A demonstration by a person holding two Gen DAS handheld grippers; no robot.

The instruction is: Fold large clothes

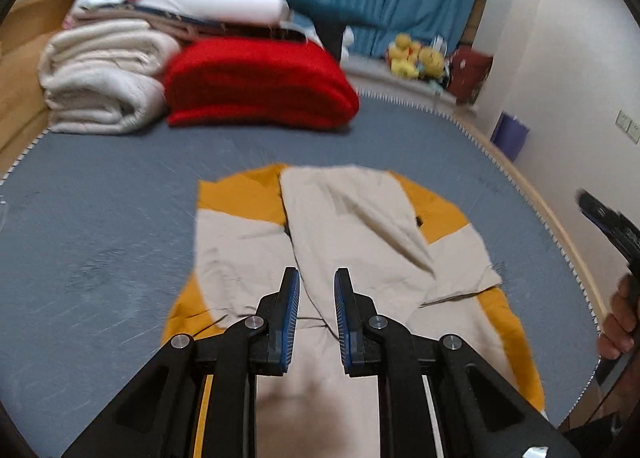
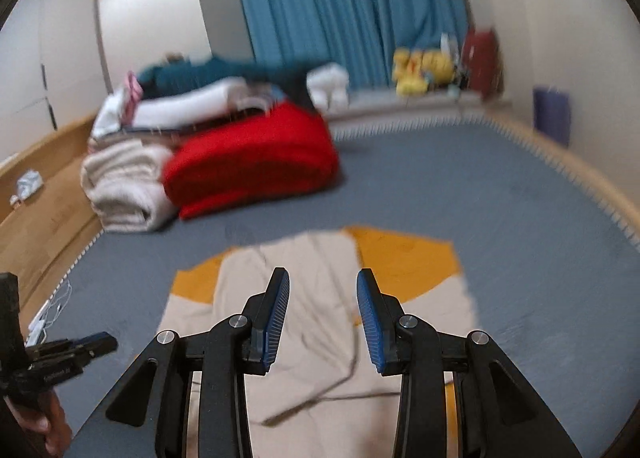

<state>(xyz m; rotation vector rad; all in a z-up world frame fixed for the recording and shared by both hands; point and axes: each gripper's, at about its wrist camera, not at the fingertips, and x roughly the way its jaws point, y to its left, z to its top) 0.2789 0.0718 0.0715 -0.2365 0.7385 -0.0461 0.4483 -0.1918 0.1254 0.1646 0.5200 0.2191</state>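
Both my tongs released above the near end of the garment

My left gripper [image 1: 316, 290] and right gripper [image 2: 322, 294] hang empty, jaws apart; the cream-and-yellow garment [image 1: 352, 226] lies flat on the grey bed [image 1: 100, 218] directly below and ahead, long axis running away from me; left looks nearer its middle; folded blankets [image 1: 256, 82] sit well beyond.

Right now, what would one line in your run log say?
task: fold large clothes | jacket: flat on bed, sleeves folded in | left hand-held gripper: open, empty | right hand-held gripper: open, empty
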